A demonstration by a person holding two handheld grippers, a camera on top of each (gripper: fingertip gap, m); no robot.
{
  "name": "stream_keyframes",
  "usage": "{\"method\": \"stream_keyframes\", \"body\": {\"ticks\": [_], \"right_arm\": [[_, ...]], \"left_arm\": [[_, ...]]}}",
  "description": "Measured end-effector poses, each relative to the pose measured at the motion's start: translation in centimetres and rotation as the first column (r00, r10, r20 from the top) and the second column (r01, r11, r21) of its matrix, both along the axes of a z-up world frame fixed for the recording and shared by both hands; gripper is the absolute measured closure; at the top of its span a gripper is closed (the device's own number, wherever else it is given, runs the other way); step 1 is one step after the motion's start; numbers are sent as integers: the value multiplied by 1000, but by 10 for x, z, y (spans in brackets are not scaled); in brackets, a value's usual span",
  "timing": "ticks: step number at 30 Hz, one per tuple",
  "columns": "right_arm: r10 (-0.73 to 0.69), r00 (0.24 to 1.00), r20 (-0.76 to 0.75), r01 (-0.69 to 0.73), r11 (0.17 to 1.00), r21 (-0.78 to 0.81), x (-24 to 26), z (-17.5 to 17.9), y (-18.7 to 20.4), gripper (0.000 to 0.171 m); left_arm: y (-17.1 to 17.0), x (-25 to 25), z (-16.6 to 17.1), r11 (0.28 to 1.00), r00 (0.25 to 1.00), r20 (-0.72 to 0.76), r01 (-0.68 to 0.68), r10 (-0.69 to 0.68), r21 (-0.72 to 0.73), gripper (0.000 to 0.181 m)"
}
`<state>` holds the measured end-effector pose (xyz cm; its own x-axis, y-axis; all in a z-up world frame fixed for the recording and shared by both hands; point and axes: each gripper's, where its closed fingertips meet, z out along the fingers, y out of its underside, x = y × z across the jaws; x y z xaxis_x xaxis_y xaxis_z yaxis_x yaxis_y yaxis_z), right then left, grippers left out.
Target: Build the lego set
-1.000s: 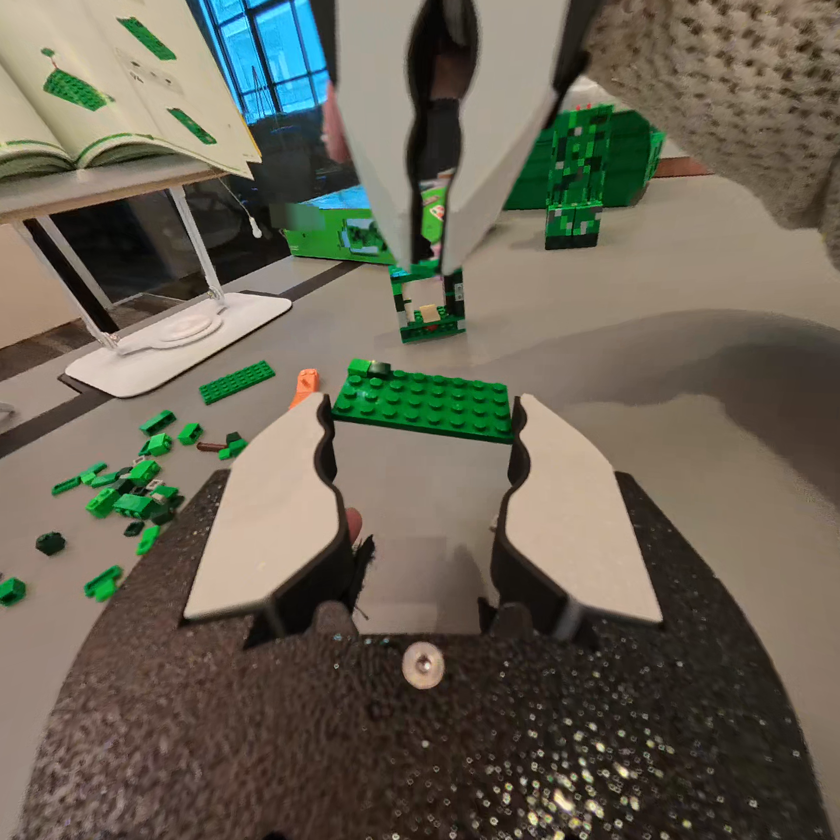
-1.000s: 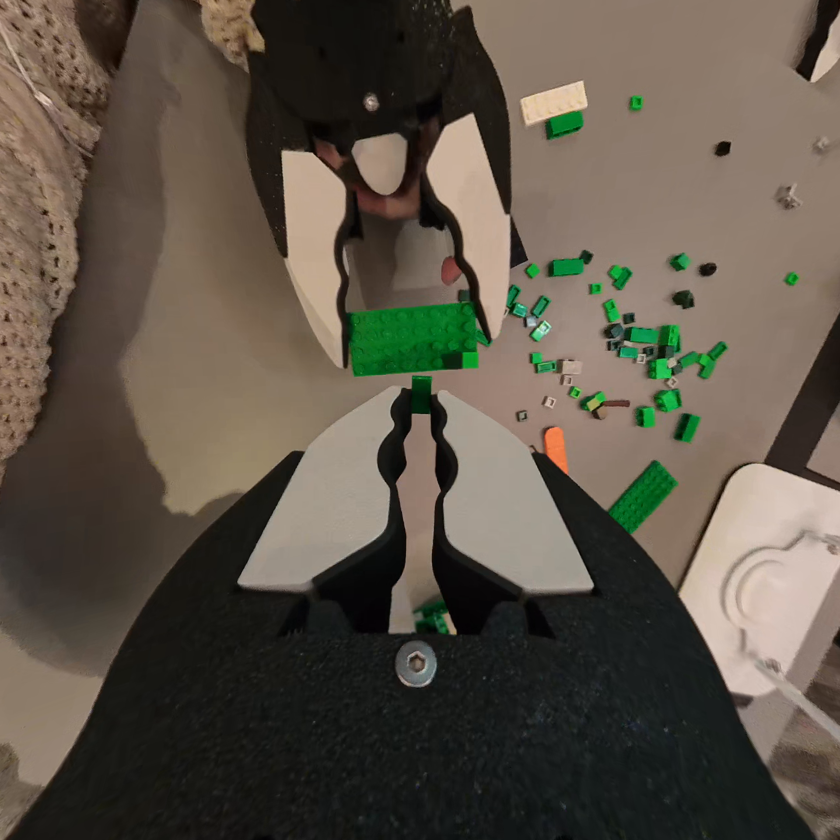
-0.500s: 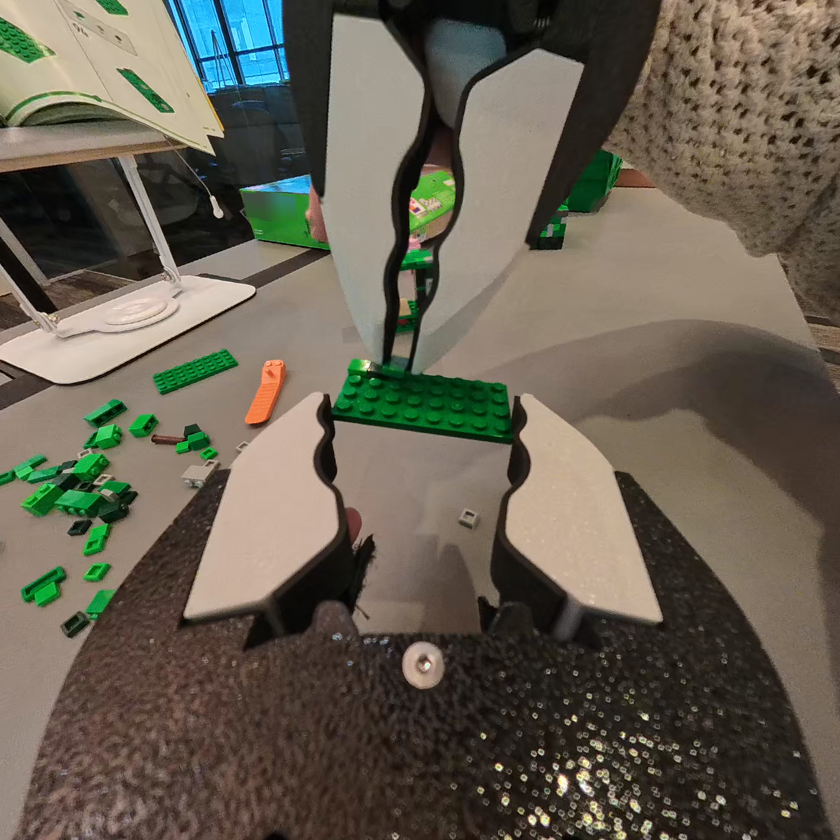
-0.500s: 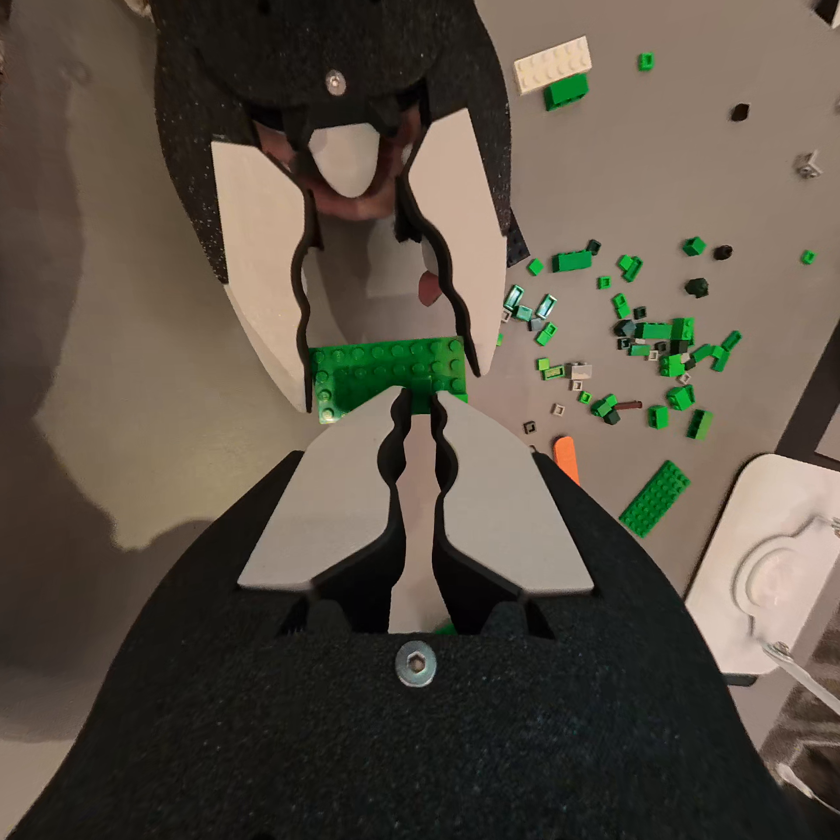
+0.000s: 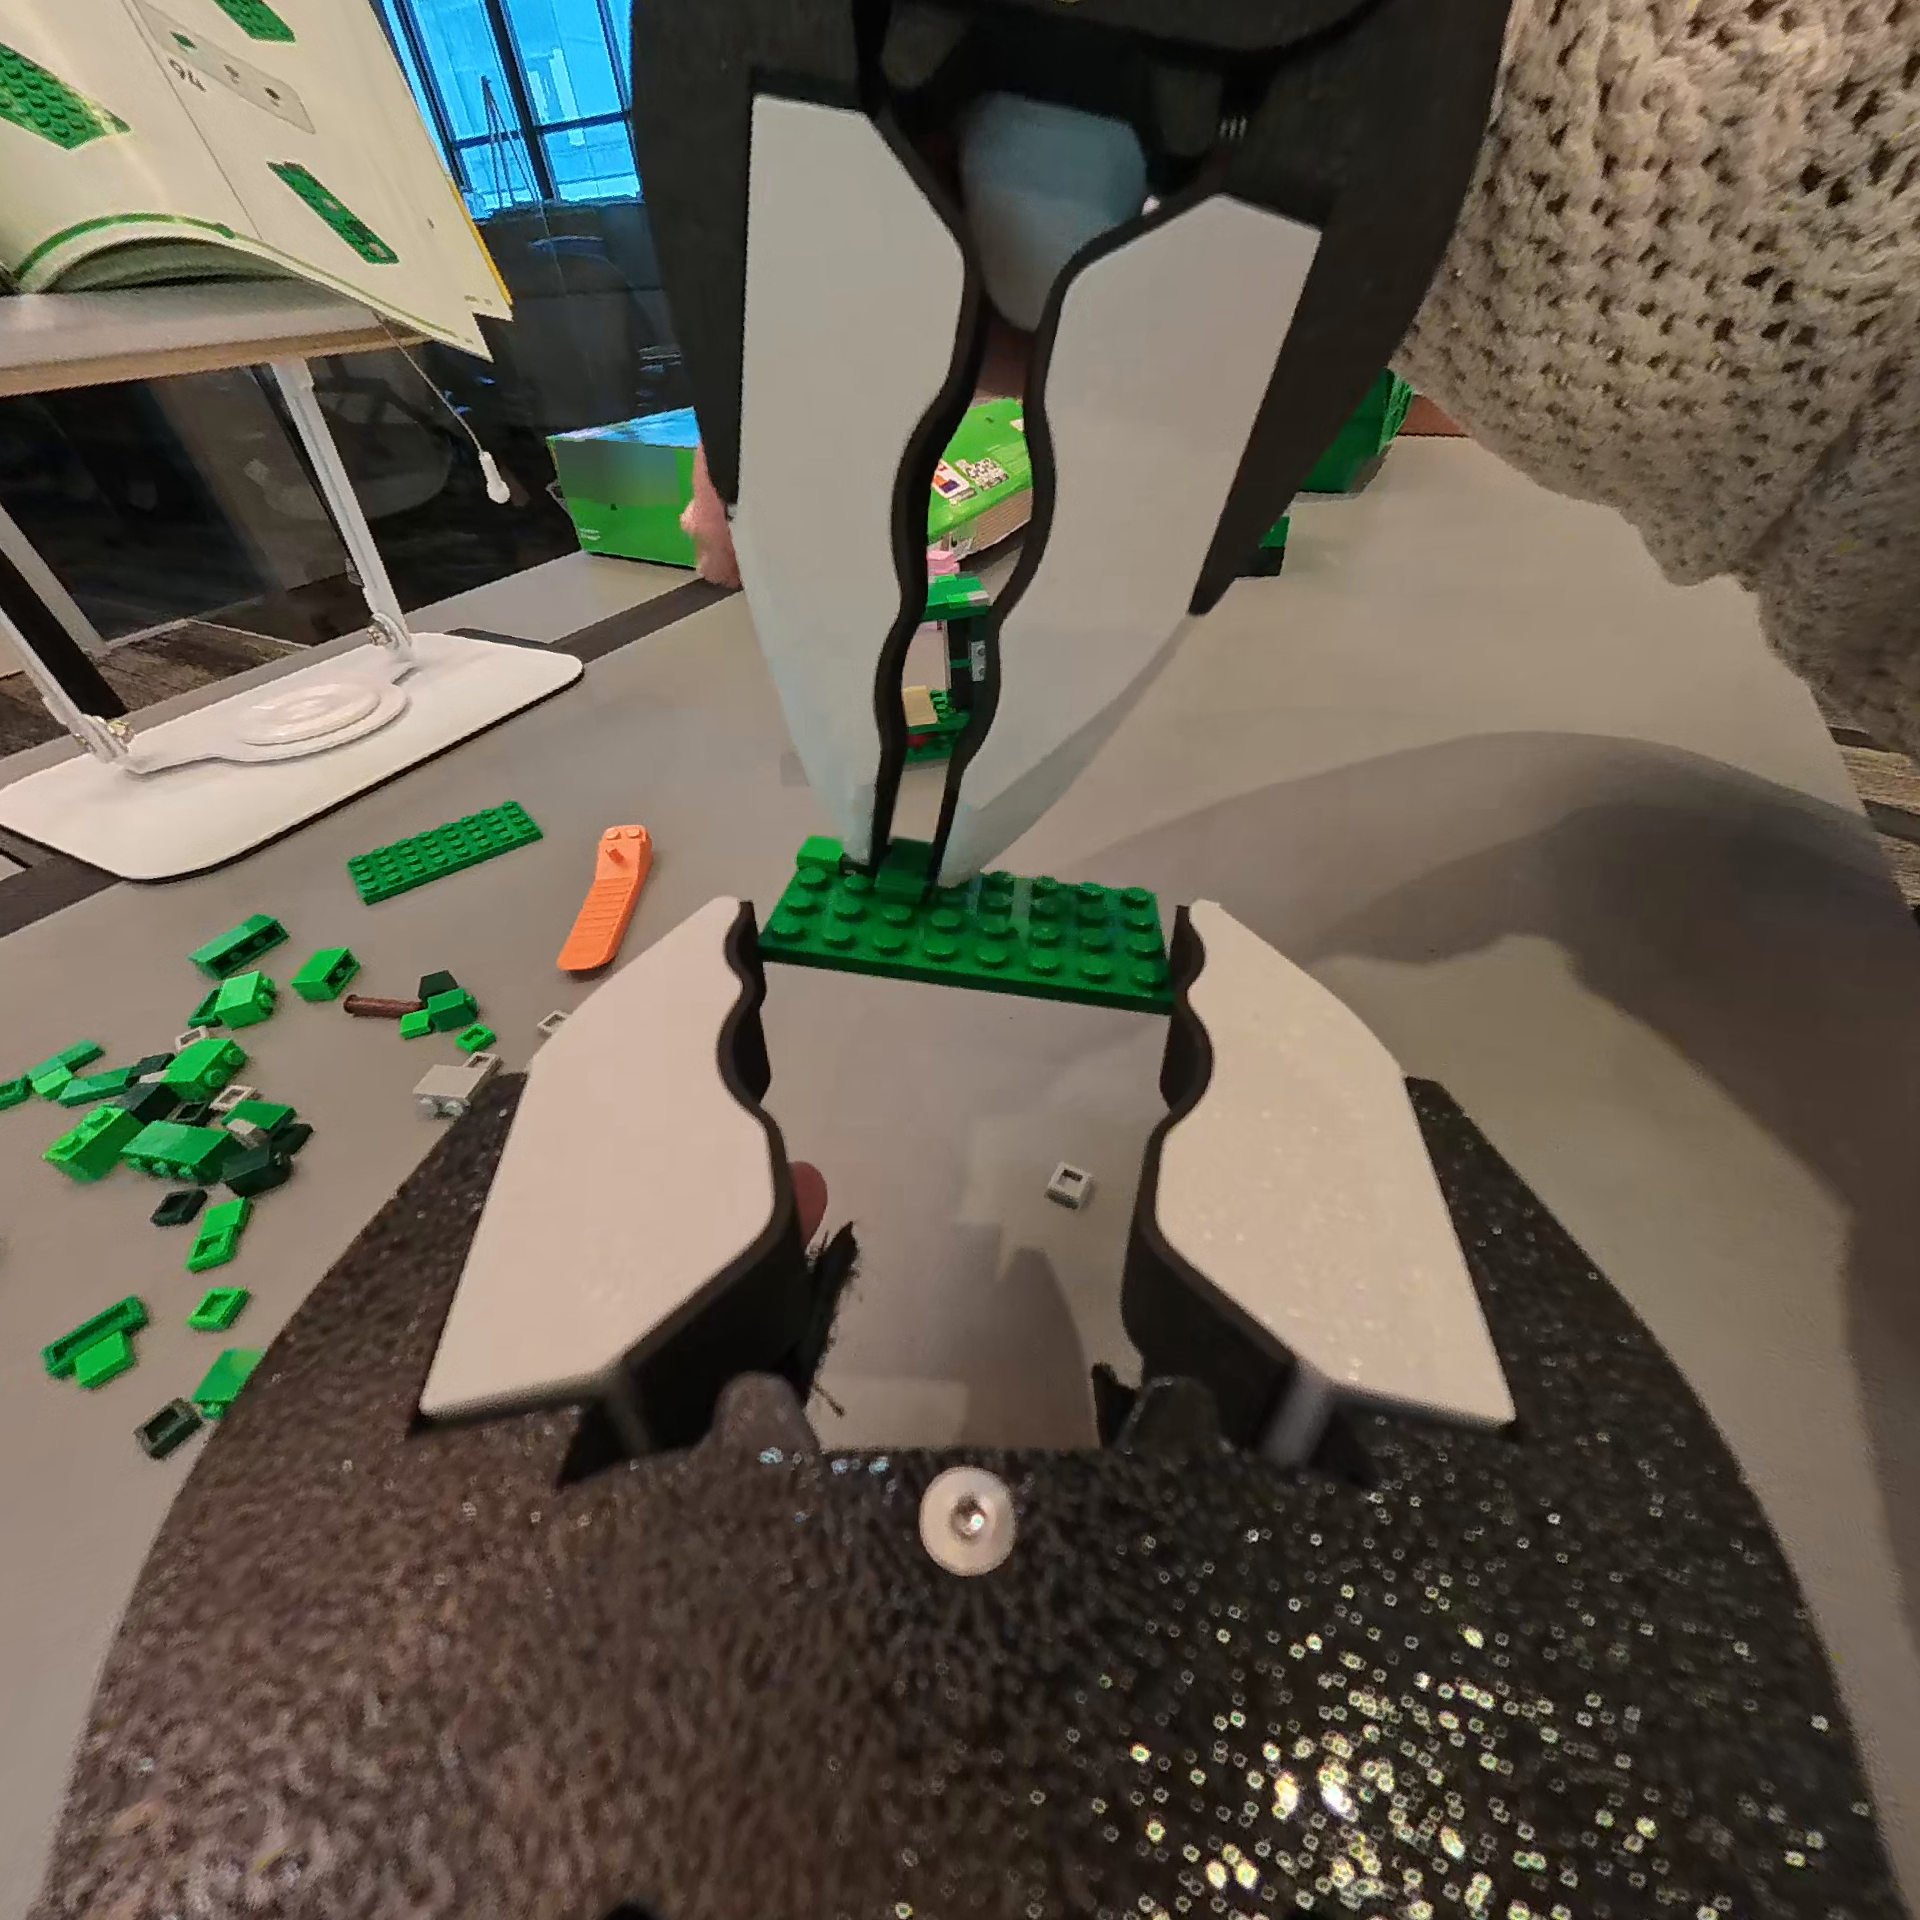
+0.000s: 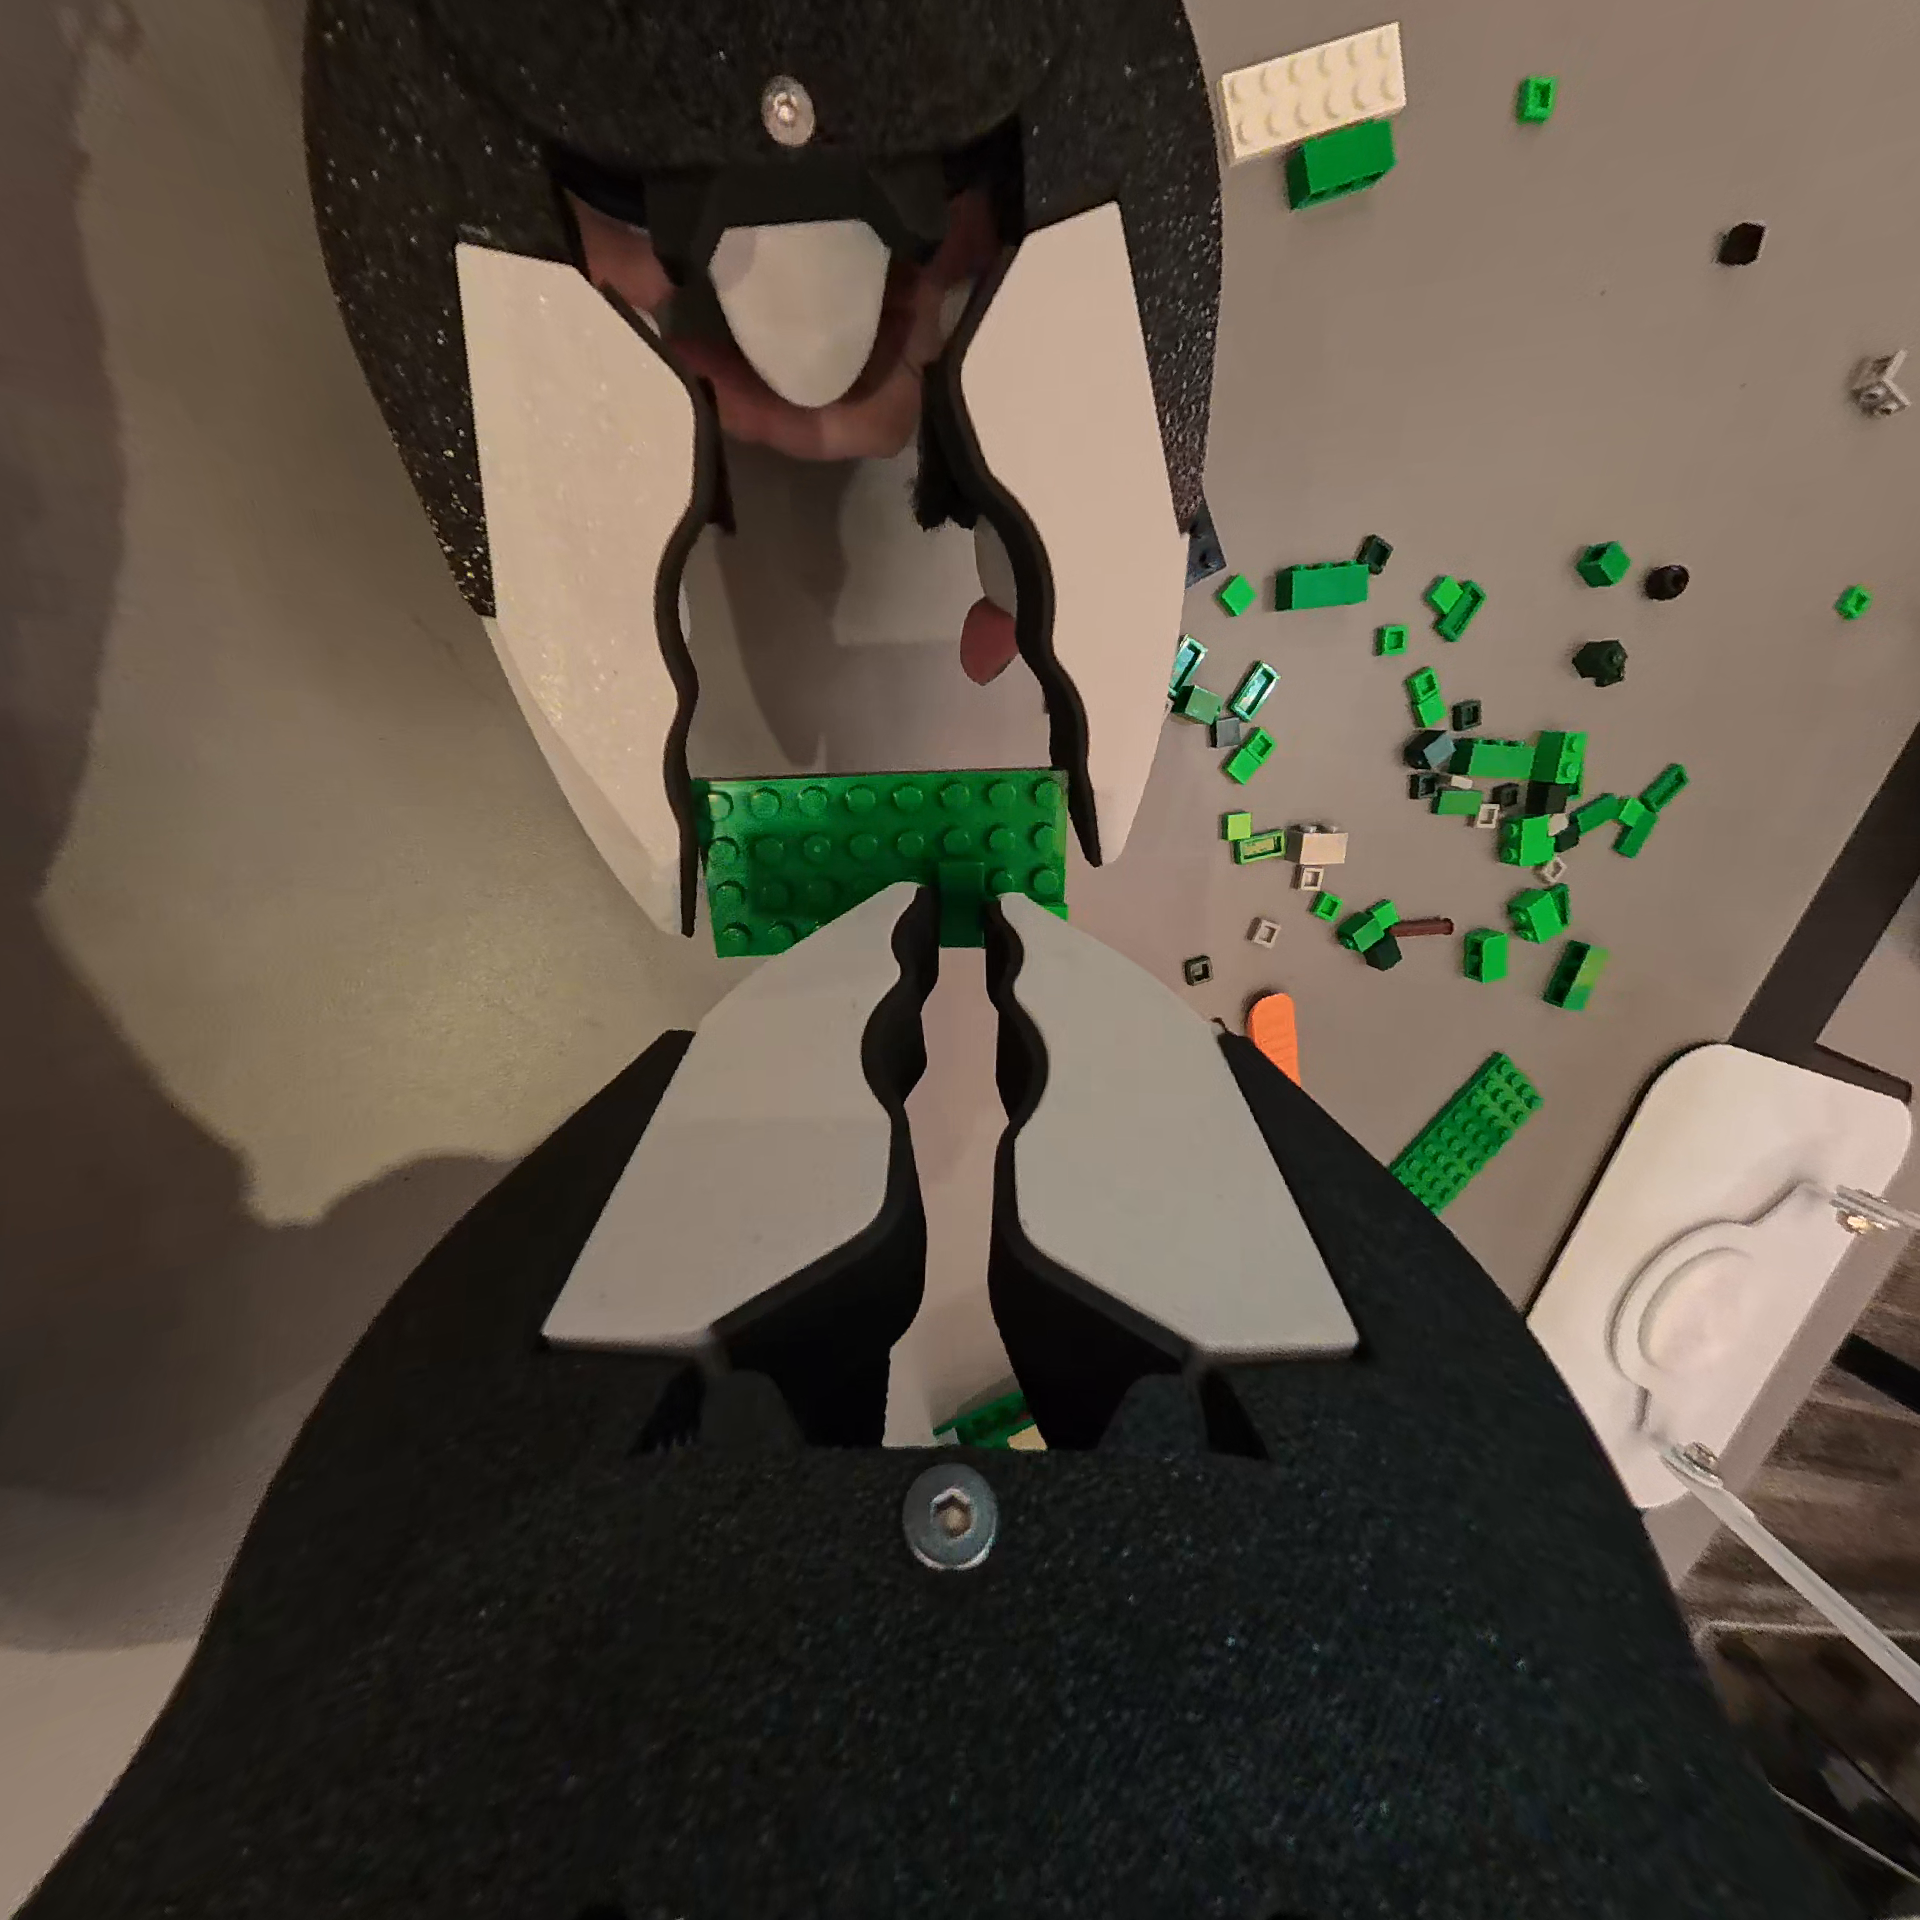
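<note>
Looking along my left tongs (image 5: 966, 940), I have them spread wide and clamped on the short ends of the green plate (image 5: 971, 935), which sits flat on the grey bench (image 5: 1455, 831). My right tongs (image 5: 906, 868) come down from above onto the plate's far left corner, their tips nearly together on a small green brick (image 5: 898, 881) that rests on the studs. Just left of that brick, a small green piece (image 5: 821, 854) sits on the plate's corner. Left of my left tongs lie an orange brick separator (image 5: 608, 899), a loose green plate (image 5: 445, 850) and a scatter of small green pieces (image 5: 177, 1122). Farther left, a white stand (image 5: 291, 727) carries the open instruction booklet (image 5: 208, 145) (pages facing me).

Through the right wrist camera, my right tongs (image 6: 958, 909) are pinched on the small green brick (image 6: 961, 902), over the near edge of the green plate (image 6: 831, 842). Beyond it, the left tongs (image 6: 888, 831) grip the plate from both sides. To the right of my tongs are the loose green pieces (image 6: 1507, 779), the separator's orange tip (image 6: 1276, 1029), the spare green plate (image 6: 1467, 1132), and farther off a white brick (image 6: 1311, 88).
</note>
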<state>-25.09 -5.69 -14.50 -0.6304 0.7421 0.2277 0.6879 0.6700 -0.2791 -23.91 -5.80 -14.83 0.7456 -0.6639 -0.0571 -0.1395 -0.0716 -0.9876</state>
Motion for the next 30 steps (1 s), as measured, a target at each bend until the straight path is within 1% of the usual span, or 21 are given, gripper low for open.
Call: {"method": "stream_keyframes", "body": {"ticks": [8,11,12,14,16,17,19,20,21,23,26,27,30], "right_arm": [[-14,999,-36,15,999,28,3,7,4,154],[-21,992,-126,28,998,51,9,19,9,143],[-39,985,-168,53,996,78,11,23,13,139],[-56,971,-233,101,977,188,20,23,26,130],[35,944,-328,76,944,320,22,20,28,123],[96,918,-384,65,921,384,20,18,25,121],[277,834,-478,31,840,541,12,18,15,121],[358,793,-493,18,794,607,9,16,9,122],[397,770,-499,26,762,647,7,13,7,122],[435,735,-521,63,720,691,3,11,8,121],[451,676,-584,97,730,676,-3,14,7,129],[463,664,-587,95,726,681,-5,15,6,133],[484,659,-576,89,710,698,-10,11,4,138]], "left_arm": [[0,0,1,1000,1000,4,5,-5,2,107],[1,-3,1,1000,1000,7,-2,2,2,107],[2,-5,1,1000,1000,9,-6,6,1,107],[4,-8,2,1000,999,32,-9,10,-7,107],[4,-9,4,1000,998,65,-5,6,-18,107],[4,-10,5,1000,997,78,-2,4,-22,107],[4,-9,6,999,995,101,11,-8,-31,107],[3,-9,6,999,994,113,19,-15,-37,107],[3,-8,6,999,992,122,28,-23,-40,107],[2,-7,7,998,991,130,38,-32,-41,107],[1,-6,7,998,991,126,46,-40,-40,107],[1,-6,7,998,992,123,48,-42,-39,107],[0,-5,6,998,992,114,50,-45,-36,107]]}}
